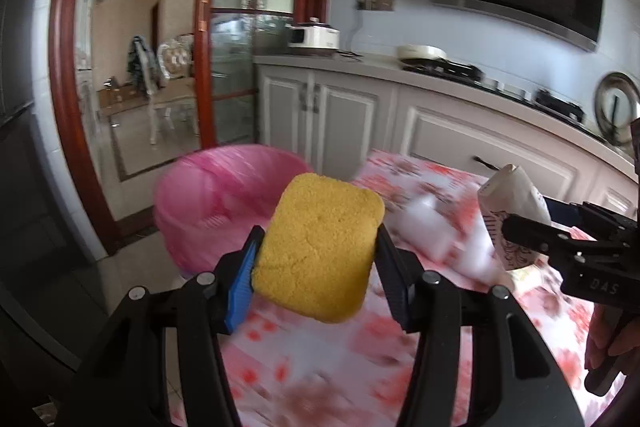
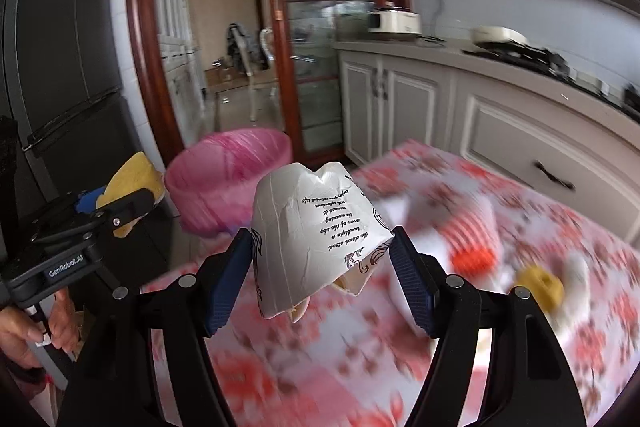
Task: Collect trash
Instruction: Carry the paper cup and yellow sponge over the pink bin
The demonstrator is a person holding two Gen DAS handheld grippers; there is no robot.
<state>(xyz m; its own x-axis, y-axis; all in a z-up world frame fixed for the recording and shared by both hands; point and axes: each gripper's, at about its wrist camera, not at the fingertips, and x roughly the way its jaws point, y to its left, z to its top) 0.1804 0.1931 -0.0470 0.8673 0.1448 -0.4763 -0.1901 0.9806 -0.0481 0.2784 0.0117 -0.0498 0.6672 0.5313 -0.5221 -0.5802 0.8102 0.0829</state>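
1. step in hand, as i judge it: the carry. both pieces of trash are lifted clear of the table (image 1: 320, 367) and headed for the pink bin (image 1: 224, 203), which stands on the floor just past the table's far left corner.
2. the left gripper (image 1: 318, 251) is clamped on a yellow sponge (image 1: 320, 247); its jaws stand about half open, pads pressing the sponge's two sides, sponge upright between them.
3. the right gripper (image 2: 324, 247) grasps a crushed paper cup (image 2: 316, 239); its jaws stand wider, pads against the cup's rim end, base pointing toward the bin.
4. the two grippers sit side by side, each seen in the other's view.
5. next move, i reckon: bring each load over the bin's mouth, then let go; the liner rim is loose, so release well inside it.
6. more litter (image 2: 472, 239), blurred, lies on the table near its right edge, so the job is not finished.
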